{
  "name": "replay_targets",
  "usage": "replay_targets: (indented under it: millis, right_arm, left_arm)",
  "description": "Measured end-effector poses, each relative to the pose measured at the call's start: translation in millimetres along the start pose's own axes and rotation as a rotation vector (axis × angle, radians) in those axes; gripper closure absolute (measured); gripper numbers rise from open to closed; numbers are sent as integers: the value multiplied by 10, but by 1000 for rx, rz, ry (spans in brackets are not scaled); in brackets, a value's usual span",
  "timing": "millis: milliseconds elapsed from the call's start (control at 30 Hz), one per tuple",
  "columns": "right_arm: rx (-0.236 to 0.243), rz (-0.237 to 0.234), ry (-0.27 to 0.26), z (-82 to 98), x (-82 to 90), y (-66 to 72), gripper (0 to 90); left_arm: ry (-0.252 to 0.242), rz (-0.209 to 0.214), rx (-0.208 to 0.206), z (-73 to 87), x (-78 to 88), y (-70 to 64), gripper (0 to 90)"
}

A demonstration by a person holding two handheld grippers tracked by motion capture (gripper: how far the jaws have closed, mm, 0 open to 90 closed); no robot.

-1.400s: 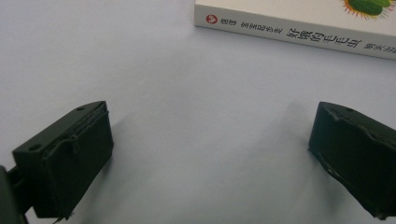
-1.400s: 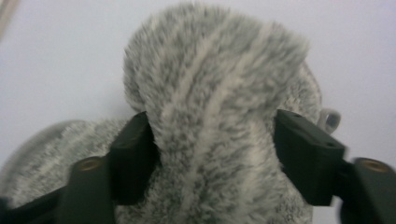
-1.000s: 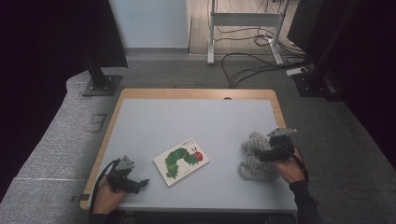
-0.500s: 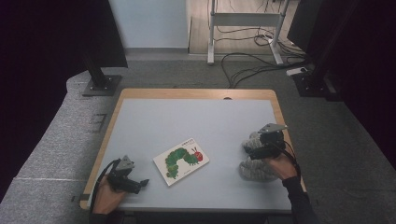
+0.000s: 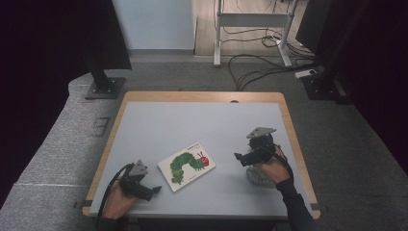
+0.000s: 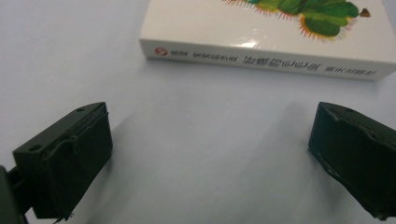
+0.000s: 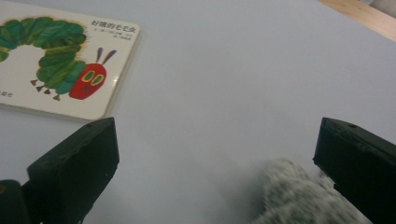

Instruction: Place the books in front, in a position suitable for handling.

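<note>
One pale blue-grey table with a light wooden rim (image 5: 126,101) carries everything here, with one white board book bearing a green caterpillar with a red head (image 5: 187,165) lying flat near my edge, slightly left of centre. In my left gripper view its spine (image 6: 261,59) faces me, just ahead of my jaws. In my right gripper view the book (image 7: 56,70) lies at the upper left, cover up.

One grey fuzzy knitted piece of fabric (image 5: 260,176) sits at the right of the table, partly under my right hand (image 5: 272,169). In my right gripper view the fabric (image 7: 299,196) is blurred and lies low between the jaws, close against the right one; I cannot tell whether it touches.

I hold two tongs. My left gripper (image 5: 153,190) rests low on the table near the front left corner, jaws spread wide with bare table between them, pointing toward the book. My right gripper (image 5: 240,159) hangs above the fabric, jaws likewise wide apart and gripping nothing.
</note>
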State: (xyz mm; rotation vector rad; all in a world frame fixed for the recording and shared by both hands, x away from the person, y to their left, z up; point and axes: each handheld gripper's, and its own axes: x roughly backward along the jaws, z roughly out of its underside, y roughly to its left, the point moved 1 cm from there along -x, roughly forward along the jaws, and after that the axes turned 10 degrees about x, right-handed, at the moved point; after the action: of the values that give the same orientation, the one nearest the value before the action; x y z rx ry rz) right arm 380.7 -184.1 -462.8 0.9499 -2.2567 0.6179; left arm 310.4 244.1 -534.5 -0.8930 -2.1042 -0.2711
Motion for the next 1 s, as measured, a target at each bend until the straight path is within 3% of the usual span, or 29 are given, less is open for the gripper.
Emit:
replay_targets:
  millis: [500, 700, 1000]
  right_arm:
    - [50, -108, 8, -214, -399, 314, 13]
    - [55, -154, 17, -243, -576, 422, 13]
    - [57, -216, 35, -289, -815, 552, 13]
  left_arm:
    - [10, 46, -75, -154, -149, -154, 0]
    - [12, 70, -74, -157, -169, -159, 0]
    - [11, 65, -70, -179, -194, -198, 0]
